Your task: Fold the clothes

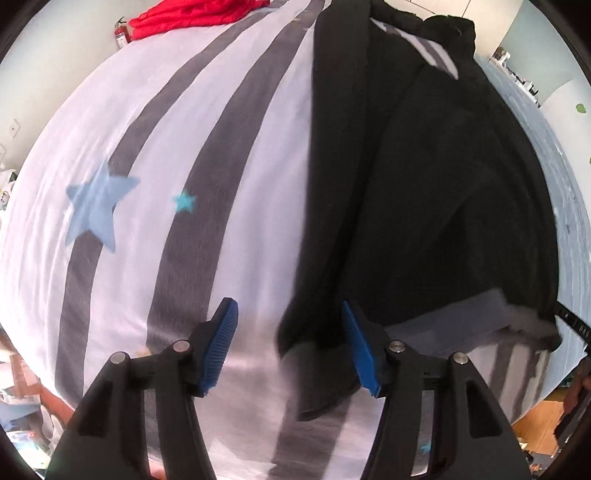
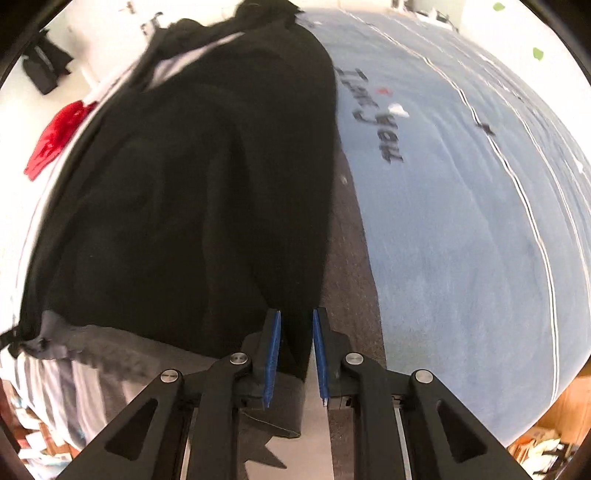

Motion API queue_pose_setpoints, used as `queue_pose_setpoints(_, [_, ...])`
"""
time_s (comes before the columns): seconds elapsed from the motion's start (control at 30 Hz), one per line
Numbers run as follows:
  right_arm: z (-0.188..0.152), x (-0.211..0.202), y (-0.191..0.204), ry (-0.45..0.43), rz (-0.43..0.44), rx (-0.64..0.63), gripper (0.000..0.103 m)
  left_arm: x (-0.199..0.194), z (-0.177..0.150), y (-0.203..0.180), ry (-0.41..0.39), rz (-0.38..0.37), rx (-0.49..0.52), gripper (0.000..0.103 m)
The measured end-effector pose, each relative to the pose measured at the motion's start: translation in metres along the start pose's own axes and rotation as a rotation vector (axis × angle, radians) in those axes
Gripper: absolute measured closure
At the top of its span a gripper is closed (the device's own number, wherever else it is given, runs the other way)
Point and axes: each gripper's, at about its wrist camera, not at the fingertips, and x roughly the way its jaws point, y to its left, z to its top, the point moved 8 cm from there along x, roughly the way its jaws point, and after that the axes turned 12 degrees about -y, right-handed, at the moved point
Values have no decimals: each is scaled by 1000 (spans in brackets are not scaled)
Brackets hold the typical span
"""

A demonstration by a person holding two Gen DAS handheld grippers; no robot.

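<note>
Black garment (image 1: 424, 206) lies flat, its grey lining showing.

Bedspread (image 1: 258, 155): white with broad grey stripes, filling the left wrist view from 9 to 12 o'clock.
Large star (image 1: 98, 205): pale blue, printed on the bedspread at 9 o'clock, across a grey stripe.
Small star (image 1: 184, 201): turquoise, just right of the large one, on white.
Fire extinguisher (image 1: 121, 31): red, by the wall at 11 o'clock.
Blue cover (image 2: 461, 221): light blue, from 1 to 4 o'clock in the right wrist view, with thin dark and white lines.
Lettering (image 2: 373, 114): dark script on the blue cover, at 1 o'clock.
Wooden floor (image 2: 569, 406): orange-brown, at 4 o'clock.
</note>
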Motion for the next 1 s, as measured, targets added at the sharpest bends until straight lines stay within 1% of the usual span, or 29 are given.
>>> queue_pose_setpoints(0.03, [-4,2,-2,8,-2,11,82,3,-3,0,5,-8,-5,73])
queue_pose_setpoints(0.07, [-7,3,-4,14,-5,19,80,5,-5,-2,10,-21,-12,75])
queue_pose_setpoints(0.13, [-13,3,-7,22,-6,34,68,9,-5,-7,13,-53,-36,92])
queue_pose_setpoints(0.2, [-17,4,-10,30,-5,44,61,10,-4,-7,14,-72,-78,95])
queue_pose_setpoints(0.37, [-21,5,-13,50,43,102,61,2,2,1,-13,-135,-196,96])
queue_pose_setpoints(0.4, [-21,5,-13,51,52,107,63,0,2,2,-15,-147,-209,96])
queue_pose_setpoints(0.43, [-21,5,-12,52,63,109,74,0,2,1,-15,-144,-194,96])
queue_pose_setpoints(0.47, [-21,5,-10,55,77,105,81,-1,1,-1,-15,-137,-173,96])
queue_pose_setpoints(0.5, [-22,4,-7,61,88,93,95,-1,0,-2,-15,-131,-153,96])
queue_pose_setpoints(0.6, [-22,-4,0,51,87,54,98,-10,0,-5,-25,-134,-143,98])
queue_pose_setpoints(0.8, [-27,-31,1,42,115,34,99,-28,2,-11,-51,-143,-154,99])
queue_pose_setpoints(0.87, [-31,-30,2,61,121,17,99,-15,14,-14,-29,-126,-150,99])
queue_pose_setpoints(0.93, [-41,-34,11,76,114,-7,99,-1,12,-16,-8,-105,-149,99])
queue_pose_setpoints(1.0, [-46,-33,16,86,104,-14,99,13,13,-17,12,-99,-194,99])
